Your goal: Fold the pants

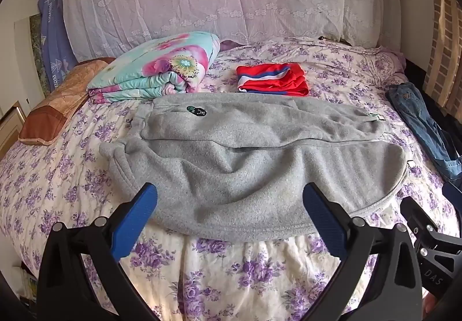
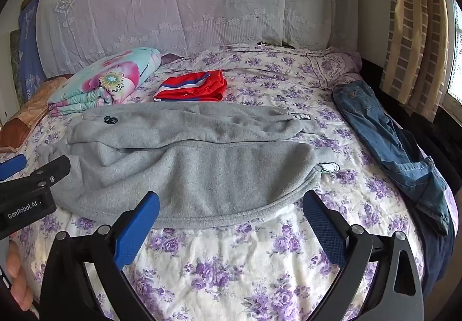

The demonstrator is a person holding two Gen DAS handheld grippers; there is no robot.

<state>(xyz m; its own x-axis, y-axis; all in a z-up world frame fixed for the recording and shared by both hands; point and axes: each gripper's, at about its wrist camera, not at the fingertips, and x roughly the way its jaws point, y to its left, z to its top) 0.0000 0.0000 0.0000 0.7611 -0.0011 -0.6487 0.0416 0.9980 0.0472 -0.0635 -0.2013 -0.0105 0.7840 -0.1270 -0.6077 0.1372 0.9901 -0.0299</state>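
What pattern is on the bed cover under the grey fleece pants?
Purple flower clusters on a cream quilted bed cover, clearest in the right wrist view.

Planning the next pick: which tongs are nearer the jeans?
Right. The right tongs hover at the grey pants' near edge, closer to the jeans; the left tongs are farther away.

The sweatpants [image 1: 245, 147] lie crosswise on the bed [image 1: 231, 277], near its front edge. Behind them, a folded quilt [image 1: 156, 70] sits to the left and a folded garment [image 1: 271, 80] beside it to the right. Jeans [image 2: 389, 142] lie along the bed's right edge.
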